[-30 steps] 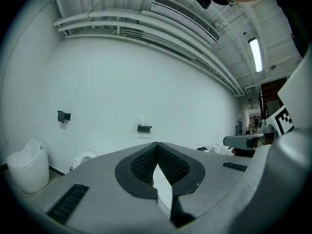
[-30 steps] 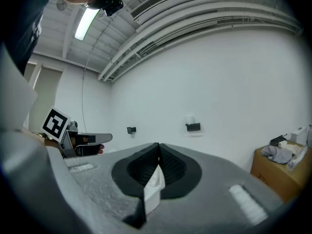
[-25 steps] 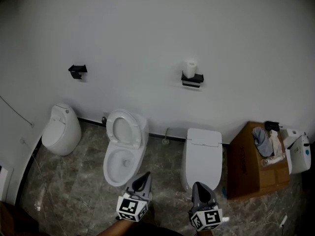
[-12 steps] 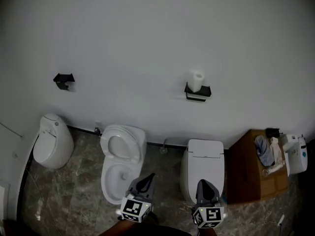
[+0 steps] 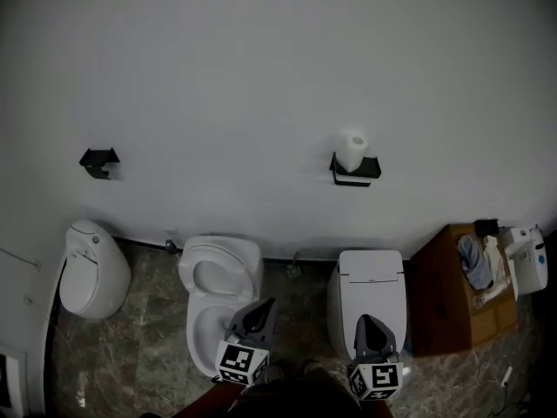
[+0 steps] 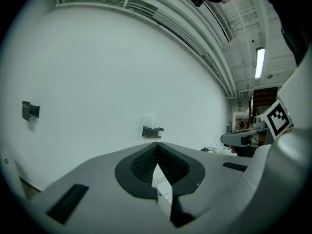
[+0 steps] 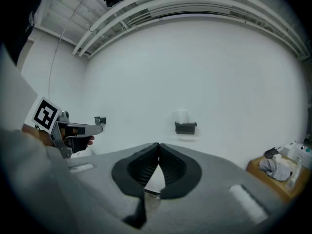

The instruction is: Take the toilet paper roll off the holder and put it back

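Left gripper [image 5: 264, 306] and right gripper [image 5: 369, 321] moved closer, toilet paper roll [image 5: 352, 149] well ahead

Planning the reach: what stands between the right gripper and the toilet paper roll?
In the head view, a closed toilet stands between the right gripper and the toilet paper roll on its holder; above the toilet, only bare wall.

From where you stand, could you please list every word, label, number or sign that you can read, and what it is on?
No text can be read anywhere.
Cubes on the left claw and right claw: black-and-white square patterns only, no letters.
Cardboard box: any print is too dark and small to read.
White container beside it: a blue spot, too small to read.
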`<state>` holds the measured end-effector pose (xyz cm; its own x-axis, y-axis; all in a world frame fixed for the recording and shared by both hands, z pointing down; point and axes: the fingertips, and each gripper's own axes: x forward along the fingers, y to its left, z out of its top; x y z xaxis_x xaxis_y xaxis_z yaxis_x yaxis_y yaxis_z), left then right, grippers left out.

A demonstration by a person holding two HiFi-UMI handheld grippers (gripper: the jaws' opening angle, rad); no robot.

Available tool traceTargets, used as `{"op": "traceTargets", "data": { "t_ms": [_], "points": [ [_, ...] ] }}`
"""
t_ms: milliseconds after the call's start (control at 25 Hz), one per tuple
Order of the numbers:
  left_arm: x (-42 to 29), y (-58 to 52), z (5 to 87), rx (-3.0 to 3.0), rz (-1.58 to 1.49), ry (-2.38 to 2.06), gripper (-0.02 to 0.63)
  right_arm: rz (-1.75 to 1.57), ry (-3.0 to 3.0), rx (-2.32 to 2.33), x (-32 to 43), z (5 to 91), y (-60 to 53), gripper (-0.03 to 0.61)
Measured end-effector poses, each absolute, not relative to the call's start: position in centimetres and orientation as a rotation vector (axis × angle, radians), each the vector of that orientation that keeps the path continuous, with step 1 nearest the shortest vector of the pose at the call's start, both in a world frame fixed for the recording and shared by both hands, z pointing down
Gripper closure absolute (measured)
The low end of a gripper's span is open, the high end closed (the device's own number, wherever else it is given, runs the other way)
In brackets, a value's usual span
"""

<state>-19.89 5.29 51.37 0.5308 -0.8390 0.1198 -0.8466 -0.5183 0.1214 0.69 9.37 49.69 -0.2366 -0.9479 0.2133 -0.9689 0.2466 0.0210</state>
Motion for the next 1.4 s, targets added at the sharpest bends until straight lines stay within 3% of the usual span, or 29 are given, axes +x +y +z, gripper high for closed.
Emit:
{"op": "traceTargets", "data": {
  "t_ms": [560,1400],
  "points": [
    [-16.1,-3.4,51.2,2.641,0.037,-1.457,0.601,0.214,-2.404,1.792,2.3,52.0,1.4,0.578],
    [-1.9,-28.8,48.5,2.677,0.04,-1.347,0.601,0.294,-2.467,1.82,12.2,49.4,-21.4,0.578]
  ]
}}
